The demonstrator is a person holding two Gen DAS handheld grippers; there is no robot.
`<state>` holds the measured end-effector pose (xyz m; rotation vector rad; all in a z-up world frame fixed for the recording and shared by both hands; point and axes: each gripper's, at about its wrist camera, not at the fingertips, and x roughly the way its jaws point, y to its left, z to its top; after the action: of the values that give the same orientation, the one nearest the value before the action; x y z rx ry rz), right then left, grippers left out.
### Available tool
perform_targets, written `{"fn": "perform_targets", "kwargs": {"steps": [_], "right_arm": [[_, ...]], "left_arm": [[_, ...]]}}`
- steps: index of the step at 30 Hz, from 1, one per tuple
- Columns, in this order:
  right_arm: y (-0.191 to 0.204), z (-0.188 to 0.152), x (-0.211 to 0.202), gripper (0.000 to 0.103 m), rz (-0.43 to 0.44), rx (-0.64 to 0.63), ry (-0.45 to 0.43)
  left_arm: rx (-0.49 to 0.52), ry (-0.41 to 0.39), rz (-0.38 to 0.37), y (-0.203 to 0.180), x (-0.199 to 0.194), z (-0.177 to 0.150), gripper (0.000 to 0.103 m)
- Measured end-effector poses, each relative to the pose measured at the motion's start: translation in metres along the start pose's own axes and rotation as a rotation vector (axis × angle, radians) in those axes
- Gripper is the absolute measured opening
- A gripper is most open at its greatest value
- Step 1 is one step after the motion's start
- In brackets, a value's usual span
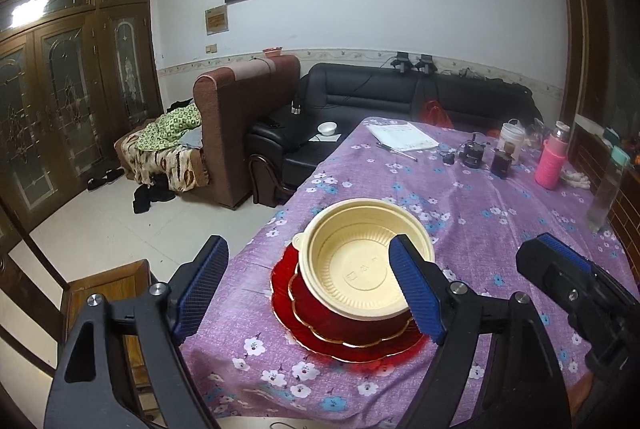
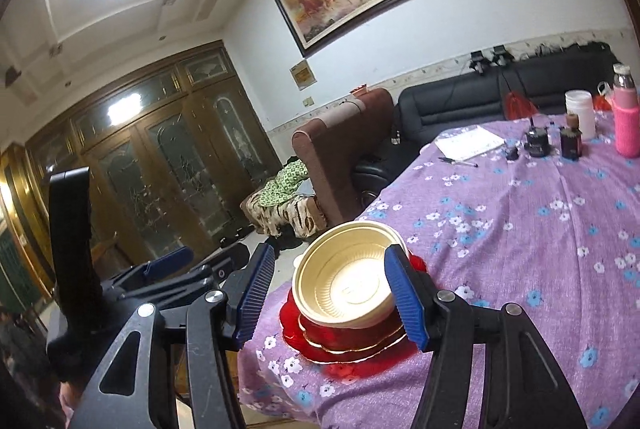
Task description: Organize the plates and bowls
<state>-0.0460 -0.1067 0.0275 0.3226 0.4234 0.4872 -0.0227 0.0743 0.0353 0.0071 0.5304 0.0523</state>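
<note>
One stack is seen near the table's (image 1: pixel 500 229) left edge: a cream bowl (image 1: pixel 360 269) nested on a red bowl (image 1: pixel 340 321), set on a red plate (image 1: pixel 360 349). The left gripper (image 1: pixel 316 289) is held wide, nothing between its pads; the right gripper (image 2: pixel 332 297) is held partly apart, also empty. The stacking looks complete, so a clean retreat is judged best: both grippers should be drawn straight back, clear of the cream rim, so the stack is not nudged toward the edge.
</note>
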Motion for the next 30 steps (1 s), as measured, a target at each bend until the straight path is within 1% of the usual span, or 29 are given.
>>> {"fn": "perform_targets", "kwargs": {"steps": [7,16,23,30], "right_arm": [[0.005,-0.001,0.013,0.060,0.000,-0.017,0.026],[0.011,-0.005,0.025,0.060,0.002,-0.026,0.048],[0.012,-0.005,0.030,0.060,0.002,-0.027,0.057],[0.012,-0.006,0.035,0.060,0.002,-0.022,0.060]], "left_arm": [[-0.032,0.014,-0.017,0.010,0.004,0.002,0.083],[-0.043,0.032,0.008,0.015,0.012,0.000,0.083],[-0.065,0.053,0.003,0.023,0.018,0.000,0.083],[-0.073,0.069,-0.004,0.022,0.023,-0.001,0.083]]}}
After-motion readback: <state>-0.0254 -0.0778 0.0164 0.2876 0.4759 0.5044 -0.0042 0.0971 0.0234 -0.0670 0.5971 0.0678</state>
